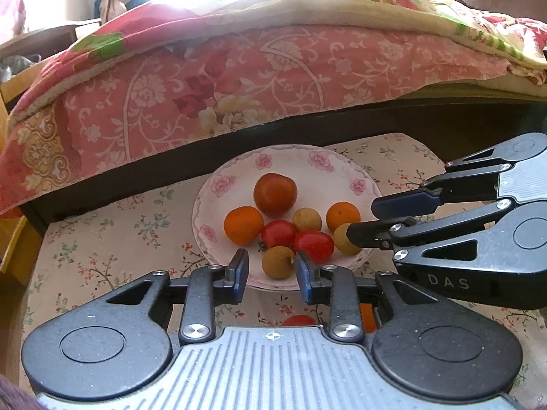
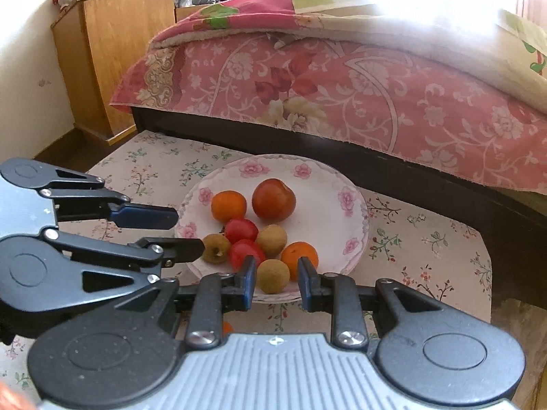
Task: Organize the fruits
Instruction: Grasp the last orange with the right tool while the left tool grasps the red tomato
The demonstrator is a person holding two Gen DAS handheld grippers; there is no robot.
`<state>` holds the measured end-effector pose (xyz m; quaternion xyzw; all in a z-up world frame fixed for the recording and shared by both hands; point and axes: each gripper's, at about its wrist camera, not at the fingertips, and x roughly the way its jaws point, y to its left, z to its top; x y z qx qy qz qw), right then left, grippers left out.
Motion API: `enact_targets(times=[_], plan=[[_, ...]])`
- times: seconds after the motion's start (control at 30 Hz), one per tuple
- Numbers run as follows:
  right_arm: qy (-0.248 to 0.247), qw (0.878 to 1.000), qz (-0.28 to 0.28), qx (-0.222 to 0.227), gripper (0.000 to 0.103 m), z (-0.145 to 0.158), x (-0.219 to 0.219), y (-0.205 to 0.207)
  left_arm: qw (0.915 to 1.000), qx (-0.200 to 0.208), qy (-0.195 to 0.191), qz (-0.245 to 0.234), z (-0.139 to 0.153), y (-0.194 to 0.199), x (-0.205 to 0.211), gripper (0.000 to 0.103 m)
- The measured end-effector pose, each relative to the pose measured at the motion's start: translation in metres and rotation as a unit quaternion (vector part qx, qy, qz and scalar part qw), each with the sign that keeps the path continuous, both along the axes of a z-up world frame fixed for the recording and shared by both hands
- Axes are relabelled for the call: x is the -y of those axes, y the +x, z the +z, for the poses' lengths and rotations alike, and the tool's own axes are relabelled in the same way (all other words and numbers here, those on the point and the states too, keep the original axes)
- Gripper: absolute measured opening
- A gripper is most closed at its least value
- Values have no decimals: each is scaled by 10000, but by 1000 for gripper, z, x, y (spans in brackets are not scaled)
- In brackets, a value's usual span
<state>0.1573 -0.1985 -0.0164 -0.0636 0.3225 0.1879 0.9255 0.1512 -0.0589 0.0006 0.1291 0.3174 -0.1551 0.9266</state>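
left gripper hangs over the near rim of the flowered plate. jaws slack, a little apart. left longan lies on the plate in line with the gap, with clear space at the left pad, so nothing is grasped. the pile on the plate: a big tomato, two oranges, two cherry tomatoes, three longans, all bunched and touching near the front. my read: loading the plate is the step in hand, and this side looks like a drop-off just finished. not done yet: a loose tomato and a loose orange sit on the tablecloth, off the plate, tucked under the gripper bodies and mostly hidden. right gripper is clenched down to its narrowest. right longan lines up with the gap at the plate's front edge, but orange shows past its right side, so i don't read a grip. next move likely calls for backing off the rim, dropping low to the cloth and spreading the jaws wide enough for the loose fruit. approach is blind from here.
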Motion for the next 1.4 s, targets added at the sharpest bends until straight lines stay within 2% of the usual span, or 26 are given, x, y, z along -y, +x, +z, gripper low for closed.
enact_targets(times=[0.6, 0.67, 0.77, 1.23, 1.4], plan=[[40, 9990, 180, -419, 30, -10, 3, -43, 9995, -291, 95, -35, -3, -44, -17, 40], [40, 9988, 222, -440, 35, -11, 0, -45, 9994, -335, 100, -50, -4, -47, -17, 40], [54, 9983, 278, -502, 36, -14, -4, -48, 9993, -365, 90, -89, -5, -52, -18, 40], [-99, 9965, 448, -703, 36, -35, -22, -32, 9988, -452, 63, -172, -12, -54, -21, 41], [-7, 9958, 470, -782, 36, -40, -26, -24, 9987, -475, 46, -148, -15, -51, -24, 41]])
